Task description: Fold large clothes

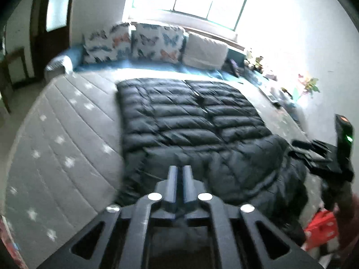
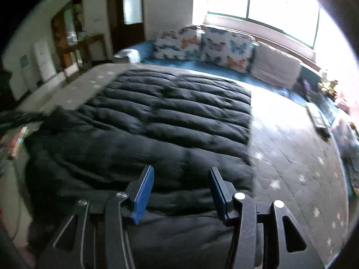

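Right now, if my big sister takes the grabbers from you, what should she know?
Left gripper: fingers nearly together, a thin gap showing, nothing between them, above the near end of the jacket.
Right gripper: open and empty, also above the near end.
The black puffy jacket lies spread flat on the grey star-print bed cover, its far edge toward the butterfly pillows.
Done: the jacket looks laid out in a neat rectangle; its near end is bunched, perhaps already folded over.
Left: it still covers much of the bed, so probably fold it smaller.
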The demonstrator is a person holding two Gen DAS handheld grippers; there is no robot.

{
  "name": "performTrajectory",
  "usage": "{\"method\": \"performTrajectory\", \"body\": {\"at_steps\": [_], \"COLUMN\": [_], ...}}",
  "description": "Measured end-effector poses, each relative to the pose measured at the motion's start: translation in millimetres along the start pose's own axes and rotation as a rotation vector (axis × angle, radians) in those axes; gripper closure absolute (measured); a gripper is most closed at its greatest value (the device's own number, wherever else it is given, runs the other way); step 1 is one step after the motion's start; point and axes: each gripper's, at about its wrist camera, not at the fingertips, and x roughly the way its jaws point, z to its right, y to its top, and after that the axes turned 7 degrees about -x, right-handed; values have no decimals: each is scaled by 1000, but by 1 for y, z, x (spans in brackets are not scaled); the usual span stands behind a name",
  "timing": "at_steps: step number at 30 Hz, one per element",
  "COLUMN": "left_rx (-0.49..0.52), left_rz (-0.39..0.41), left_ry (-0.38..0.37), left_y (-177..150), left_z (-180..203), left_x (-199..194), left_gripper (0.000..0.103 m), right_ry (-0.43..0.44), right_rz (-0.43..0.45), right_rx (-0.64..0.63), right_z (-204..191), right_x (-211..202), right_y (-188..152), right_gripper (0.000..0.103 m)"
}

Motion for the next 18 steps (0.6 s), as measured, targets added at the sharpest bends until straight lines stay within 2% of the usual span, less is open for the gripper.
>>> {"method": "performTrajectory", "body": {"at_steps": [1,2,3,5,9,11,12,13,14,16,18], "left_rx": [-16,-38,-54,-69,-67,-60,-54,-37,-9,65,97], "left_rz": [-2,-13,-29,-63,-72,-59,-52,-46,-29,30,76], "left_ry": [20,27,15,-13,31,24,19,14,24,83,129], "left_y": [3,6,8,9,10,10,10,9,8,3,1], "left_z": [-5,-11,-16,-22,-26,-26,-25,-21,-16,-2,6], "left_x": [2,6,10,20,36,41,44,47,47,45,38], "left_gripper": [72,65,52,41,41,43,58,77,78,89,91], "right_ry": [8,23,40,50,62,67,64,62,63,69,69], "right_rz": [-1,-3,-8,-14,-22,-28,-30,-32,-32,-28,-20], "right_rx": [-15,-33,-49,-74,-107,-103,-101,-99,-94,-78,-69], "right_z": [-6,-13,-19,-30,-41,-42,-41,-42,-42,-41,-40], "right_x": [2,4,6,10,16,18,18,18,18,17,15], "right_y": [1,0,-2,-3,-4,-3,-2,-1,0,2,7], "right_gripper": [48,48,48,48,48,48,48,48,48,48,48]}}
